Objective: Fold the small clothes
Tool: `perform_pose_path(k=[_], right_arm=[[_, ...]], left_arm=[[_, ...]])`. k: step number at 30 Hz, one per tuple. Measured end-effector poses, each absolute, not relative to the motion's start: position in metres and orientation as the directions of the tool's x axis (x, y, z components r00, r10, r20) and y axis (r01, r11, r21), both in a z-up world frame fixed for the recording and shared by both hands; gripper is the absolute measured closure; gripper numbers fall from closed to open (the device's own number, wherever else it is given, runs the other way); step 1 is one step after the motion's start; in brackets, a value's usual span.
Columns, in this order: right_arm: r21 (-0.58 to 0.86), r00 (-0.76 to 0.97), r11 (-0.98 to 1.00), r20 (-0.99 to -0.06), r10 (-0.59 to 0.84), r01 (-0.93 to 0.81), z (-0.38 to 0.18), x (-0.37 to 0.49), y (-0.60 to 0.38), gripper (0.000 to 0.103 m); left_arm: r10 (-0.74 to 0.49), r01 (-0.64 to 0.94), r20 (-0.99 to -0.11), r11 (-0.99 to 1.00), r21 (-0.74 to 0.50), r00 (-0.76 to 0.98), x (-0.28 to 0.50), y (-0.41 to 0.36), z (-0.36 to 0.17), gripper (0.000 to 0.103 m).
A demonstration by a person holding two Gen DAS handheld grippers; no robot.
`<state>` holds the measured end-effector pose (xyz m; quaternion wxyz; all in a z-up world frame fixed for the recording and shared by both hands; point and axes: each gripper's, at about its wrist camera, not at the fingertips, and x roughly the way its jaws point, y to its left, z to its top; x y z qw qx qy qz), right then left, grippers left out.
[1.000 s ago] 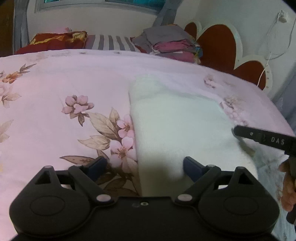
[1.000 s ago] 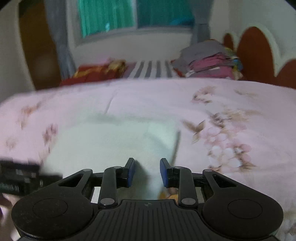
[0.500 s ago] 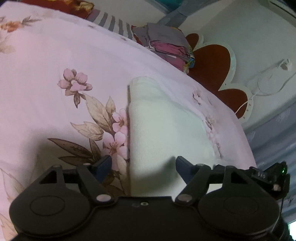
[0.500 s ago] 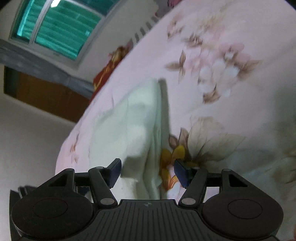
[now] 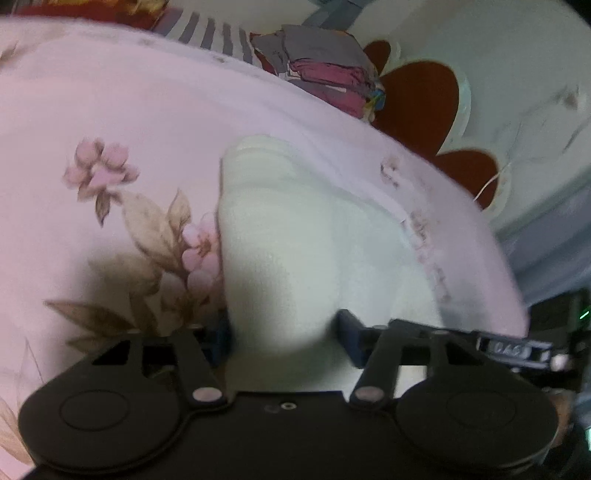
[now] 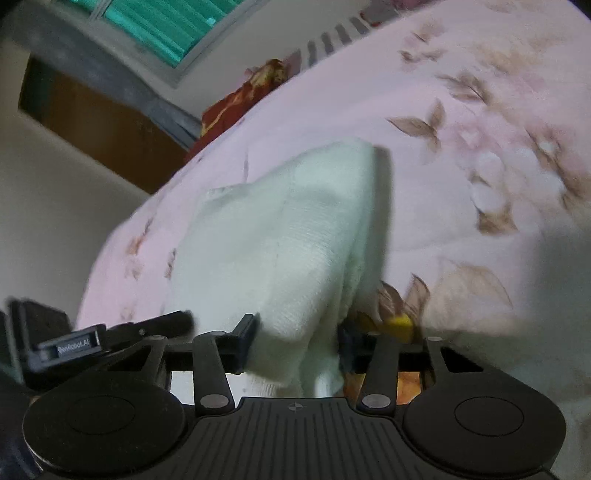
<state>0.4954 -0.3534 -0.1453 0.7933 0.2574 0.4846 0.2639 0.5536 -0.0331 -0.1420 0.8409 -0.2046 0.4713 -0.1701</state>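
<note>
A white knitted garment (image 5: pixel 295 236), folded into a long strip, lies on the pink floral bedsheet (image 5: pixel 110 110). My left gripper (image 5: pixel 284 339) has its jaws closing on the strip's near end; both blue pads touch the cloth, which bulges between them. In the right wrist view the same garment (image 6: pixel 280 236) rises in a bunch toward my right gripper (image 6: pixel 297 343), whose jaws are also closing, with the cloth pinched between the pads. Each gripper shows at the edge of the other's view: the right gripper (image 5: pixel 517 347) and the left gripper (image 6: pixel 70 343).
A stack of folded clothes (image 5: pixel 325 74) and a striped pillow (image 5: pixel 214 33) sit at the head of the bed. A red heart-shaped headboard (image 5: pixel 417 96) stands beside them. The bed's edge (image 5: pixel 509 280) runs close on the right. A green-shuttered window (image 6: pixel 177 29) is on the wall.
Both grippers have tilted and come in onto the garment's near end. Their jaws have narrowed around the cloth, and its near end is now bunched and raised.
</note>
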Motion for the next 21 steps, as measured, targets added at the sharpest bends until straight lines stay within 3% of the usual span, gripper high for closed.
perform_pose_path(k=[2,5,9,11,21], right_arm=[[0.643,0.406,0.745,-0.641,0.651,-0.179,-0.144,0.494,-0.347,0.065],[0.569,0.441,0.787,-0.659,0.609,-0.237,-0.133,0.485,-0.336,0.072],[0.579,0.476,0.779,-0.629,0.614,-0.241,-0.121,0.474,-0.338,0.073],[0.537,0.463,0.817,-0.682,0.567,-0.211,-0.135,0.476,-0.333,0.073],[0.546,0.528,0.806,-0.627,0.573,-0.228,-0.102,0.459,-0.326,0.073]], left_arm=[[-0.435,0.110,-0.742,0.889,-0.445,0.510,0.553,-0.045,-0.134,0.063],[-0.380,0.191,-0.744,0.924,-0.330,0.549,0.541,-0.064,-0.108,0.064],[-0.289,0.223,-0.801,0.954,-0.198,0.525,0.542,-0.083,-0.111,0.064],[-0.293,0.204,-0.798,0.955,-0.216,0.527,0.546,-0.081,-0.119,0.063],[-0.357,0.235,-0.719,0.934,-0.270,0.596,0.523,-0.052,-0.088,0.068]])
